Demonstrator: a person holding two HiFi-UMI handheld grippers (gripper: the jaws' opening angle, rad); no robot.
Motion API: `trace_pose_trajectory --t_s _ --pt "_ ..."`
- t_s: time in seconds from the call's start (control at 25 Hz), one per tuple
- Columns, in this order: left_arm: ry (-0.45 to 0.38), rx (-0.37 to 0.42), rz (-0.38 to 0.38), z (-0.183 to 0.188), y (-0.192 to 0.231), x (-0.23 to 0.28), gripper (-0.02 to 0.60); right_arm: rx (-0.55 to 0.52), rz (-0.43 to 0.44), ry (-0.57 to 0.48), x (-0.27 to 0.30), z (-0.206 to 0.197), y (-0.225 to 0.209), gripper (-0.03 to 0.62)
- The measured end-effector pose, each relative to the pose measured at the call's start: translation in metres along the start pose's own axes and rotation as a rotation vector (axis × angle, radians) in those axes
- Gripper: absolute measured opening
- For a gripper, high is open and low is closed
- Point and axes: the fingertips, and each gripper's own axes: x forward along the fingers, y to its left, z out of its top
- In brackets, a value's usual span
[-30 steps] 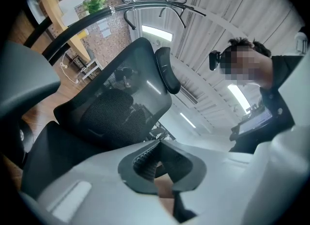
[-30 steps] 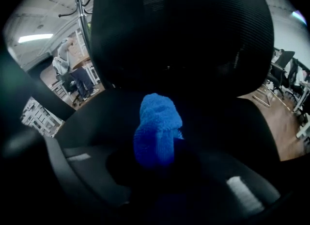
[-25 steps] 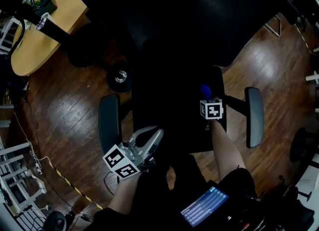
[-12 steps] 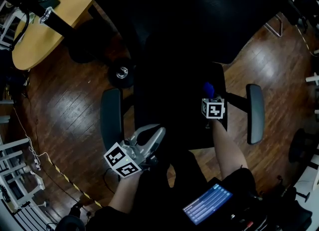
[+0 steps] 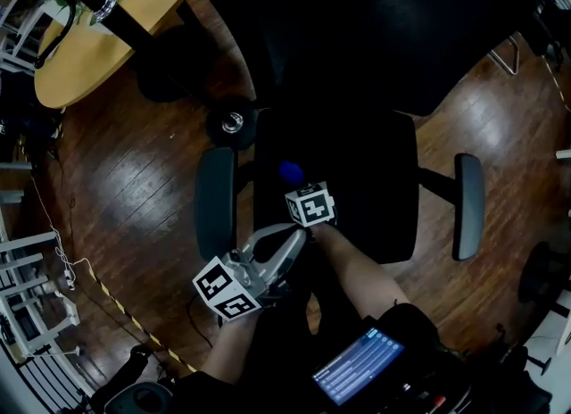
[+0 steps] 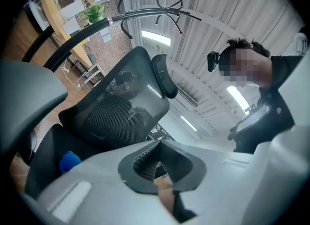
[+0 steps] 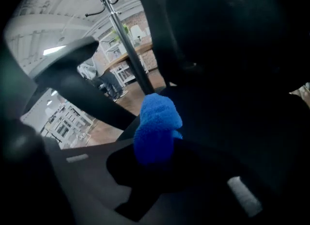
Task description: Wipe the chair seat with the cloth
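A black office chair seat (image 5: pixel 366 180) fills the middle of the head view, its mesh back (image 6: pixel 116 107) rising in the left gripper view. My right gripper (image 5: pixel 293 182) is over the seat's left part, shut on a bunched blue cloth (image 7: pixel 156 127) that pokes out beyond its tips (image 5: pixel 289 171). The cloth also shows as a small blue spot (image 6: pixel 69 161) low in the left gripper view. My left gripper (image 5: pixel 287 244) hovers at the seat's front left corner, jaws closed together with nothing in them.
Grey armrests flank the seat, one on the left (image 5: pixel 216 202) and one on the right (image 5: pixel 468 205). A chair caster (image 5: pixel 232 122) lies beyond the left armrest on the wooden floor. A round wooden table (image 5: pixel 98 37) stands at upper left. A coat stand (image 7: pixel 118 20) rises behind.
My right gripper has swept the blue cloth from the seat's right side across to its left side. The left gripper has stayed at the front left corner.
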Motion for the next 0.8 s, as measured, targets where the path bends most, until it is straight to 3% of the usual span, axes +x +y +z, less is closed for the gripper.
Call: trace_pose_trajectory --t_s 0.12,0.28,0.48,0.8 --pt "-0.003 0.001 0.006 -0.001 0.001 -0.004 0.005 -0.023 0.043 0.003 0.012 -0.006 0.02 0.038" --pt "-0.01 0.006 0.015 -0.002 0.003 -0.007 0.005 -0.056 -0.006 0.008 0.011 -0.018 0.006 0.038" --pt "0.006 0.012 0.005 -0.007 -0.001 -0.003 0.005 -0.007 -0.14 -0.005 -0.019 -0.028 -0.062 0.038" --pt "0.044 0.024 -0.048 -0.015 -0.013 0.02 0.005 0.092 -0.359 -0.009 -0.114 -0.07 -0.182 0.038"
